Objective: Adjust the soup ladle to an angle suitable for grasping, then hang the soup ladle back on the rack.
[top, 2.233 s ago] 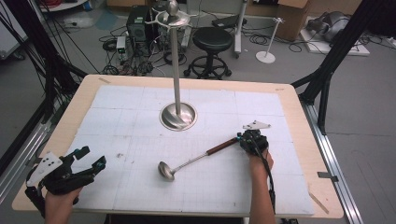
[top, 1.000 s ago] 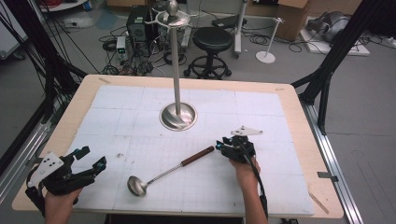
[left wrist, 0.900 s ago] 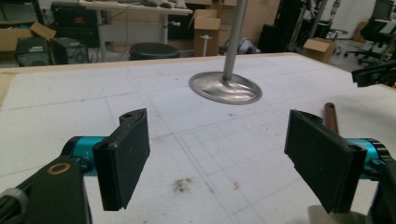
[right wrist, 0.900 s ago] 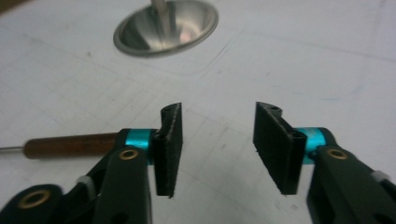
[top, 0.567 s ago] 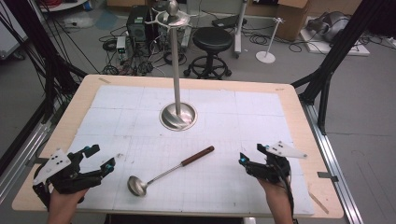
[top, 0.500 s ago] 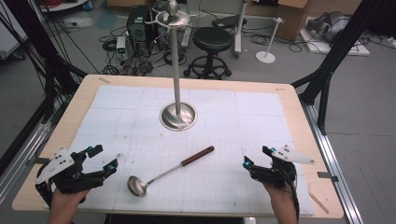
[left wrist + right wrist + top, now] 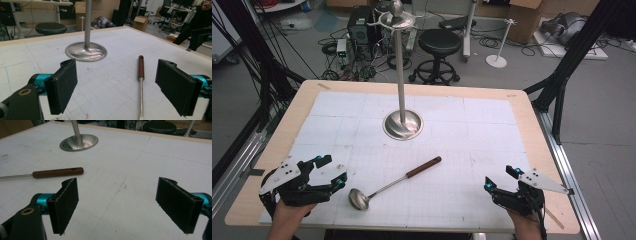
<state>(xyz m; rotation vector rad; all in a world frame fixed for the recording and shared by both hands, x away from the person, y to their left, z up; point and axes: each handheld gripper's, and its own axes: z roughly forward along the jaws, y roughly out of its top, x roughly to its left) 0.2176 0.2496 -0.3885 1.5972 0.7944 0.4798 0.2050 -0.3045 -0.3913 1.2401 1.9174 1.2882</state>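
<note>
Ladle (image 7: 392, 186) lying flat mid-table, not hung on stand (image 7: 402, 122). I hold left gripper (image 7: 328, 172) and right gripper (image 7: 499, 180) wide, empty, near edge. Pickup, hanging left, I judge.

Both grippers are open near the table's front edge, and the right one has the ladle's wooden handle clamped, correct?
Not quite. The right gripper is open and holds nothing: the high view shows the ladle lying free on the table, between it and the left gripper. Both grippers are open near the front edge.
</note>
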